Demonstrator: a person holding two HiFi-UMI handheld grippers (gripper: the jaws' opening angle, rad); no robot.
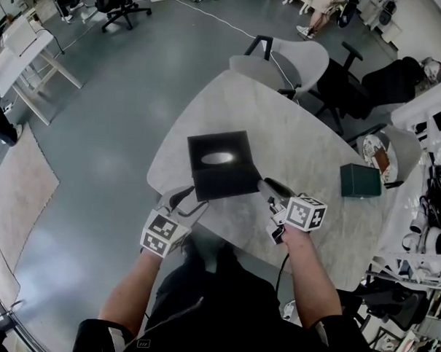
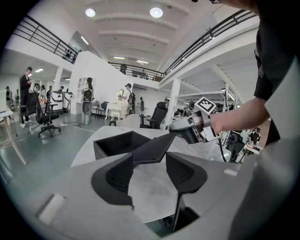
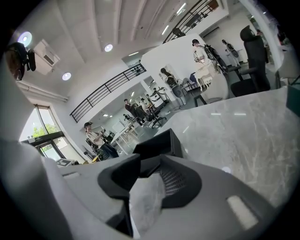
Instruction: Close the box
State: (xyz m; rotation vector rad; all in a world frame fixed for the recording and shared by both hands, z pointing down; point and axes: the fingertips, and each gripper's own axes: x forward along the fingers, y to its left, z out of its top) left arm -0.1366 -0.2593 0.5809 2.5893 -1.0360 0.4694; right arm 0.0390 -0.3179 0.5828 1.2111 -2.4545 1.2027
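Note:
A black box (image 1: 220,158) stands open in the middle of the round marble table (image 1: 309,146). Its lid flap (image 2: 152,147) sticks out from the near side, lifted off the table. My right gripper (image 1: 267,187) is shut on the flap's near right corner; the left gripper view shows that gripper (image 2: 177,132) pinching the corner. In the right gripper view the flap's dark edge runs between my right gripper's (image 3: 150,164) jaws, with the box (image 3: 157,144) just beyond. My left gripper (image 1: 186,201) hangs open at the near left of the box, and nothing lies between its (image 2: 150,173) jaws.
A dark green box (image 1: 360,180) sits at the table's right side, with a plate (image 1: 375,153) behind it. White chairs (image 1: 284,58) and a black office chair (image 1: 363,83) stand at the far edge. People stand at desks in the background.

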